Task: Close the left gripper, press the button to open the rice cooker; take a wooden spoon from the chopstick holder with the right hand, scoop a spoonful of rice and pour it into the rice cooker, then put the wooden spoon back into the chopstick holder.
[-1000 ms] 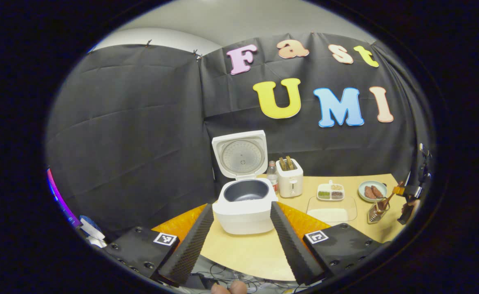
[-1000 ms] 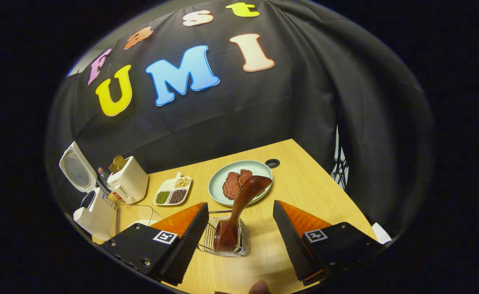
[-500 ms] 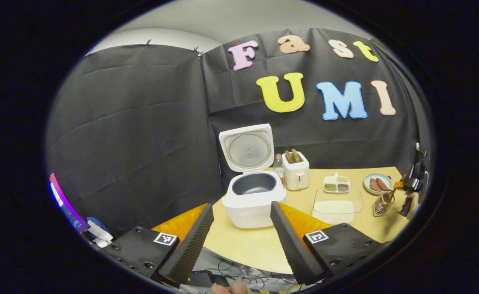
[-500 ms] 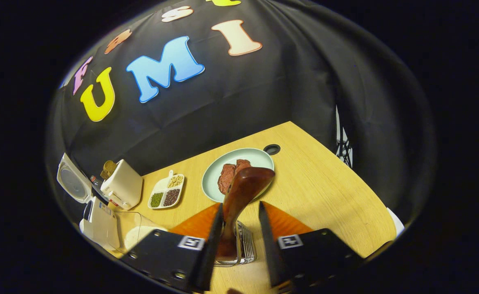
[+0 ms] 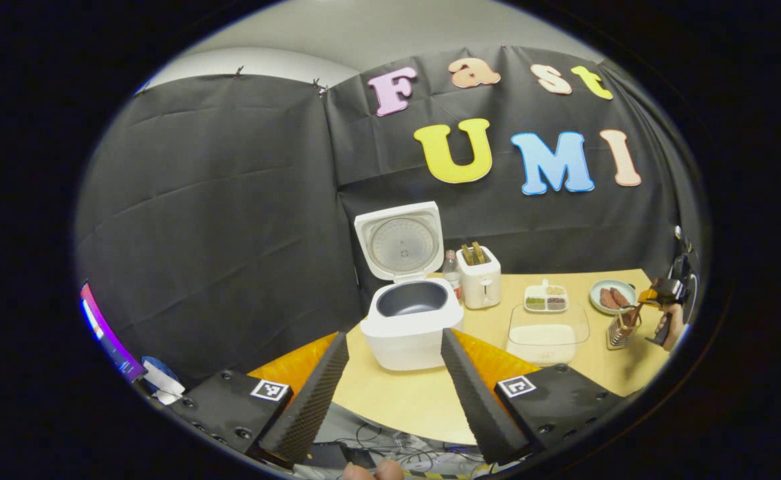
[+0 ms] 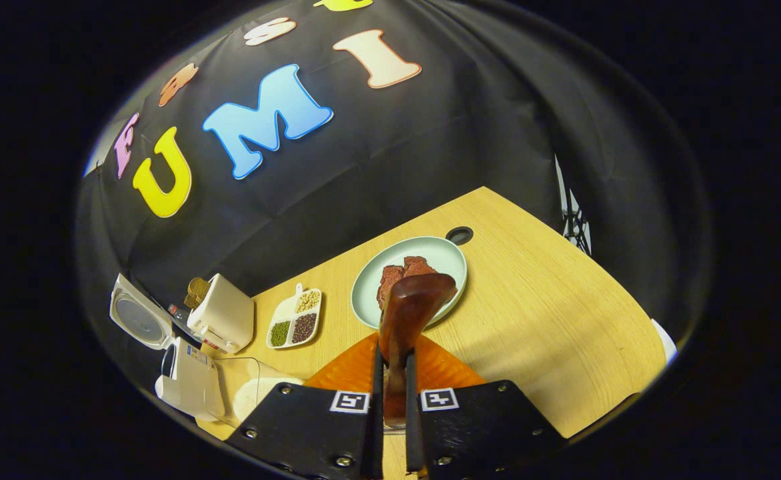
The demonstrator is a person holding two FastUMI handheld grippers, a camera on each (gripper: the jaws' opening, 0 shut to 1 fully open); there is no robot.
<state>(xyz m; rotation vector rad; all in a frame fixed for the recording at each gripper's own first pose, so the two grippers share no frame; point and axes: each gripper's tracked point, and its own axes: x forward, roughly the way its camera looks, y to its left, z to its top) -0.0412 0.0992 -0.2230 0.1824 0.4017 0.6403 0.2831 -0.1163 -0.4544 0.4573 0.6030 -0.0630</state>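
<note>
Left gripper view: the left gripper (image 5: 390, 387) hangs wide open at the near table edge, holding nothing, its two fingers framing the white rice cooker (image 5: 412, 325), whose lid (image 5: 400, 241) stands upright over the dark empty pot. To the right sit a toaster (image 5: 481, 279), a clear container of rice (image 5: 548, 328) and the wire chopstick holder (image 5: 621, 330), where the right gripper (image 5: 657, 293) meets the spoon. Right gripper view: the right gripper (image 6: 391, 373) is nearly closed, both fingers pressed on the handle of the wooden spoon (image 6: 409, 320). The spoon's long axis runs roughly upright, its broad rounded end pointing up and away toward the green plate (image 6: 370, 287); its lower end appears to remain in the holder, though the fingers hide it.
</note>
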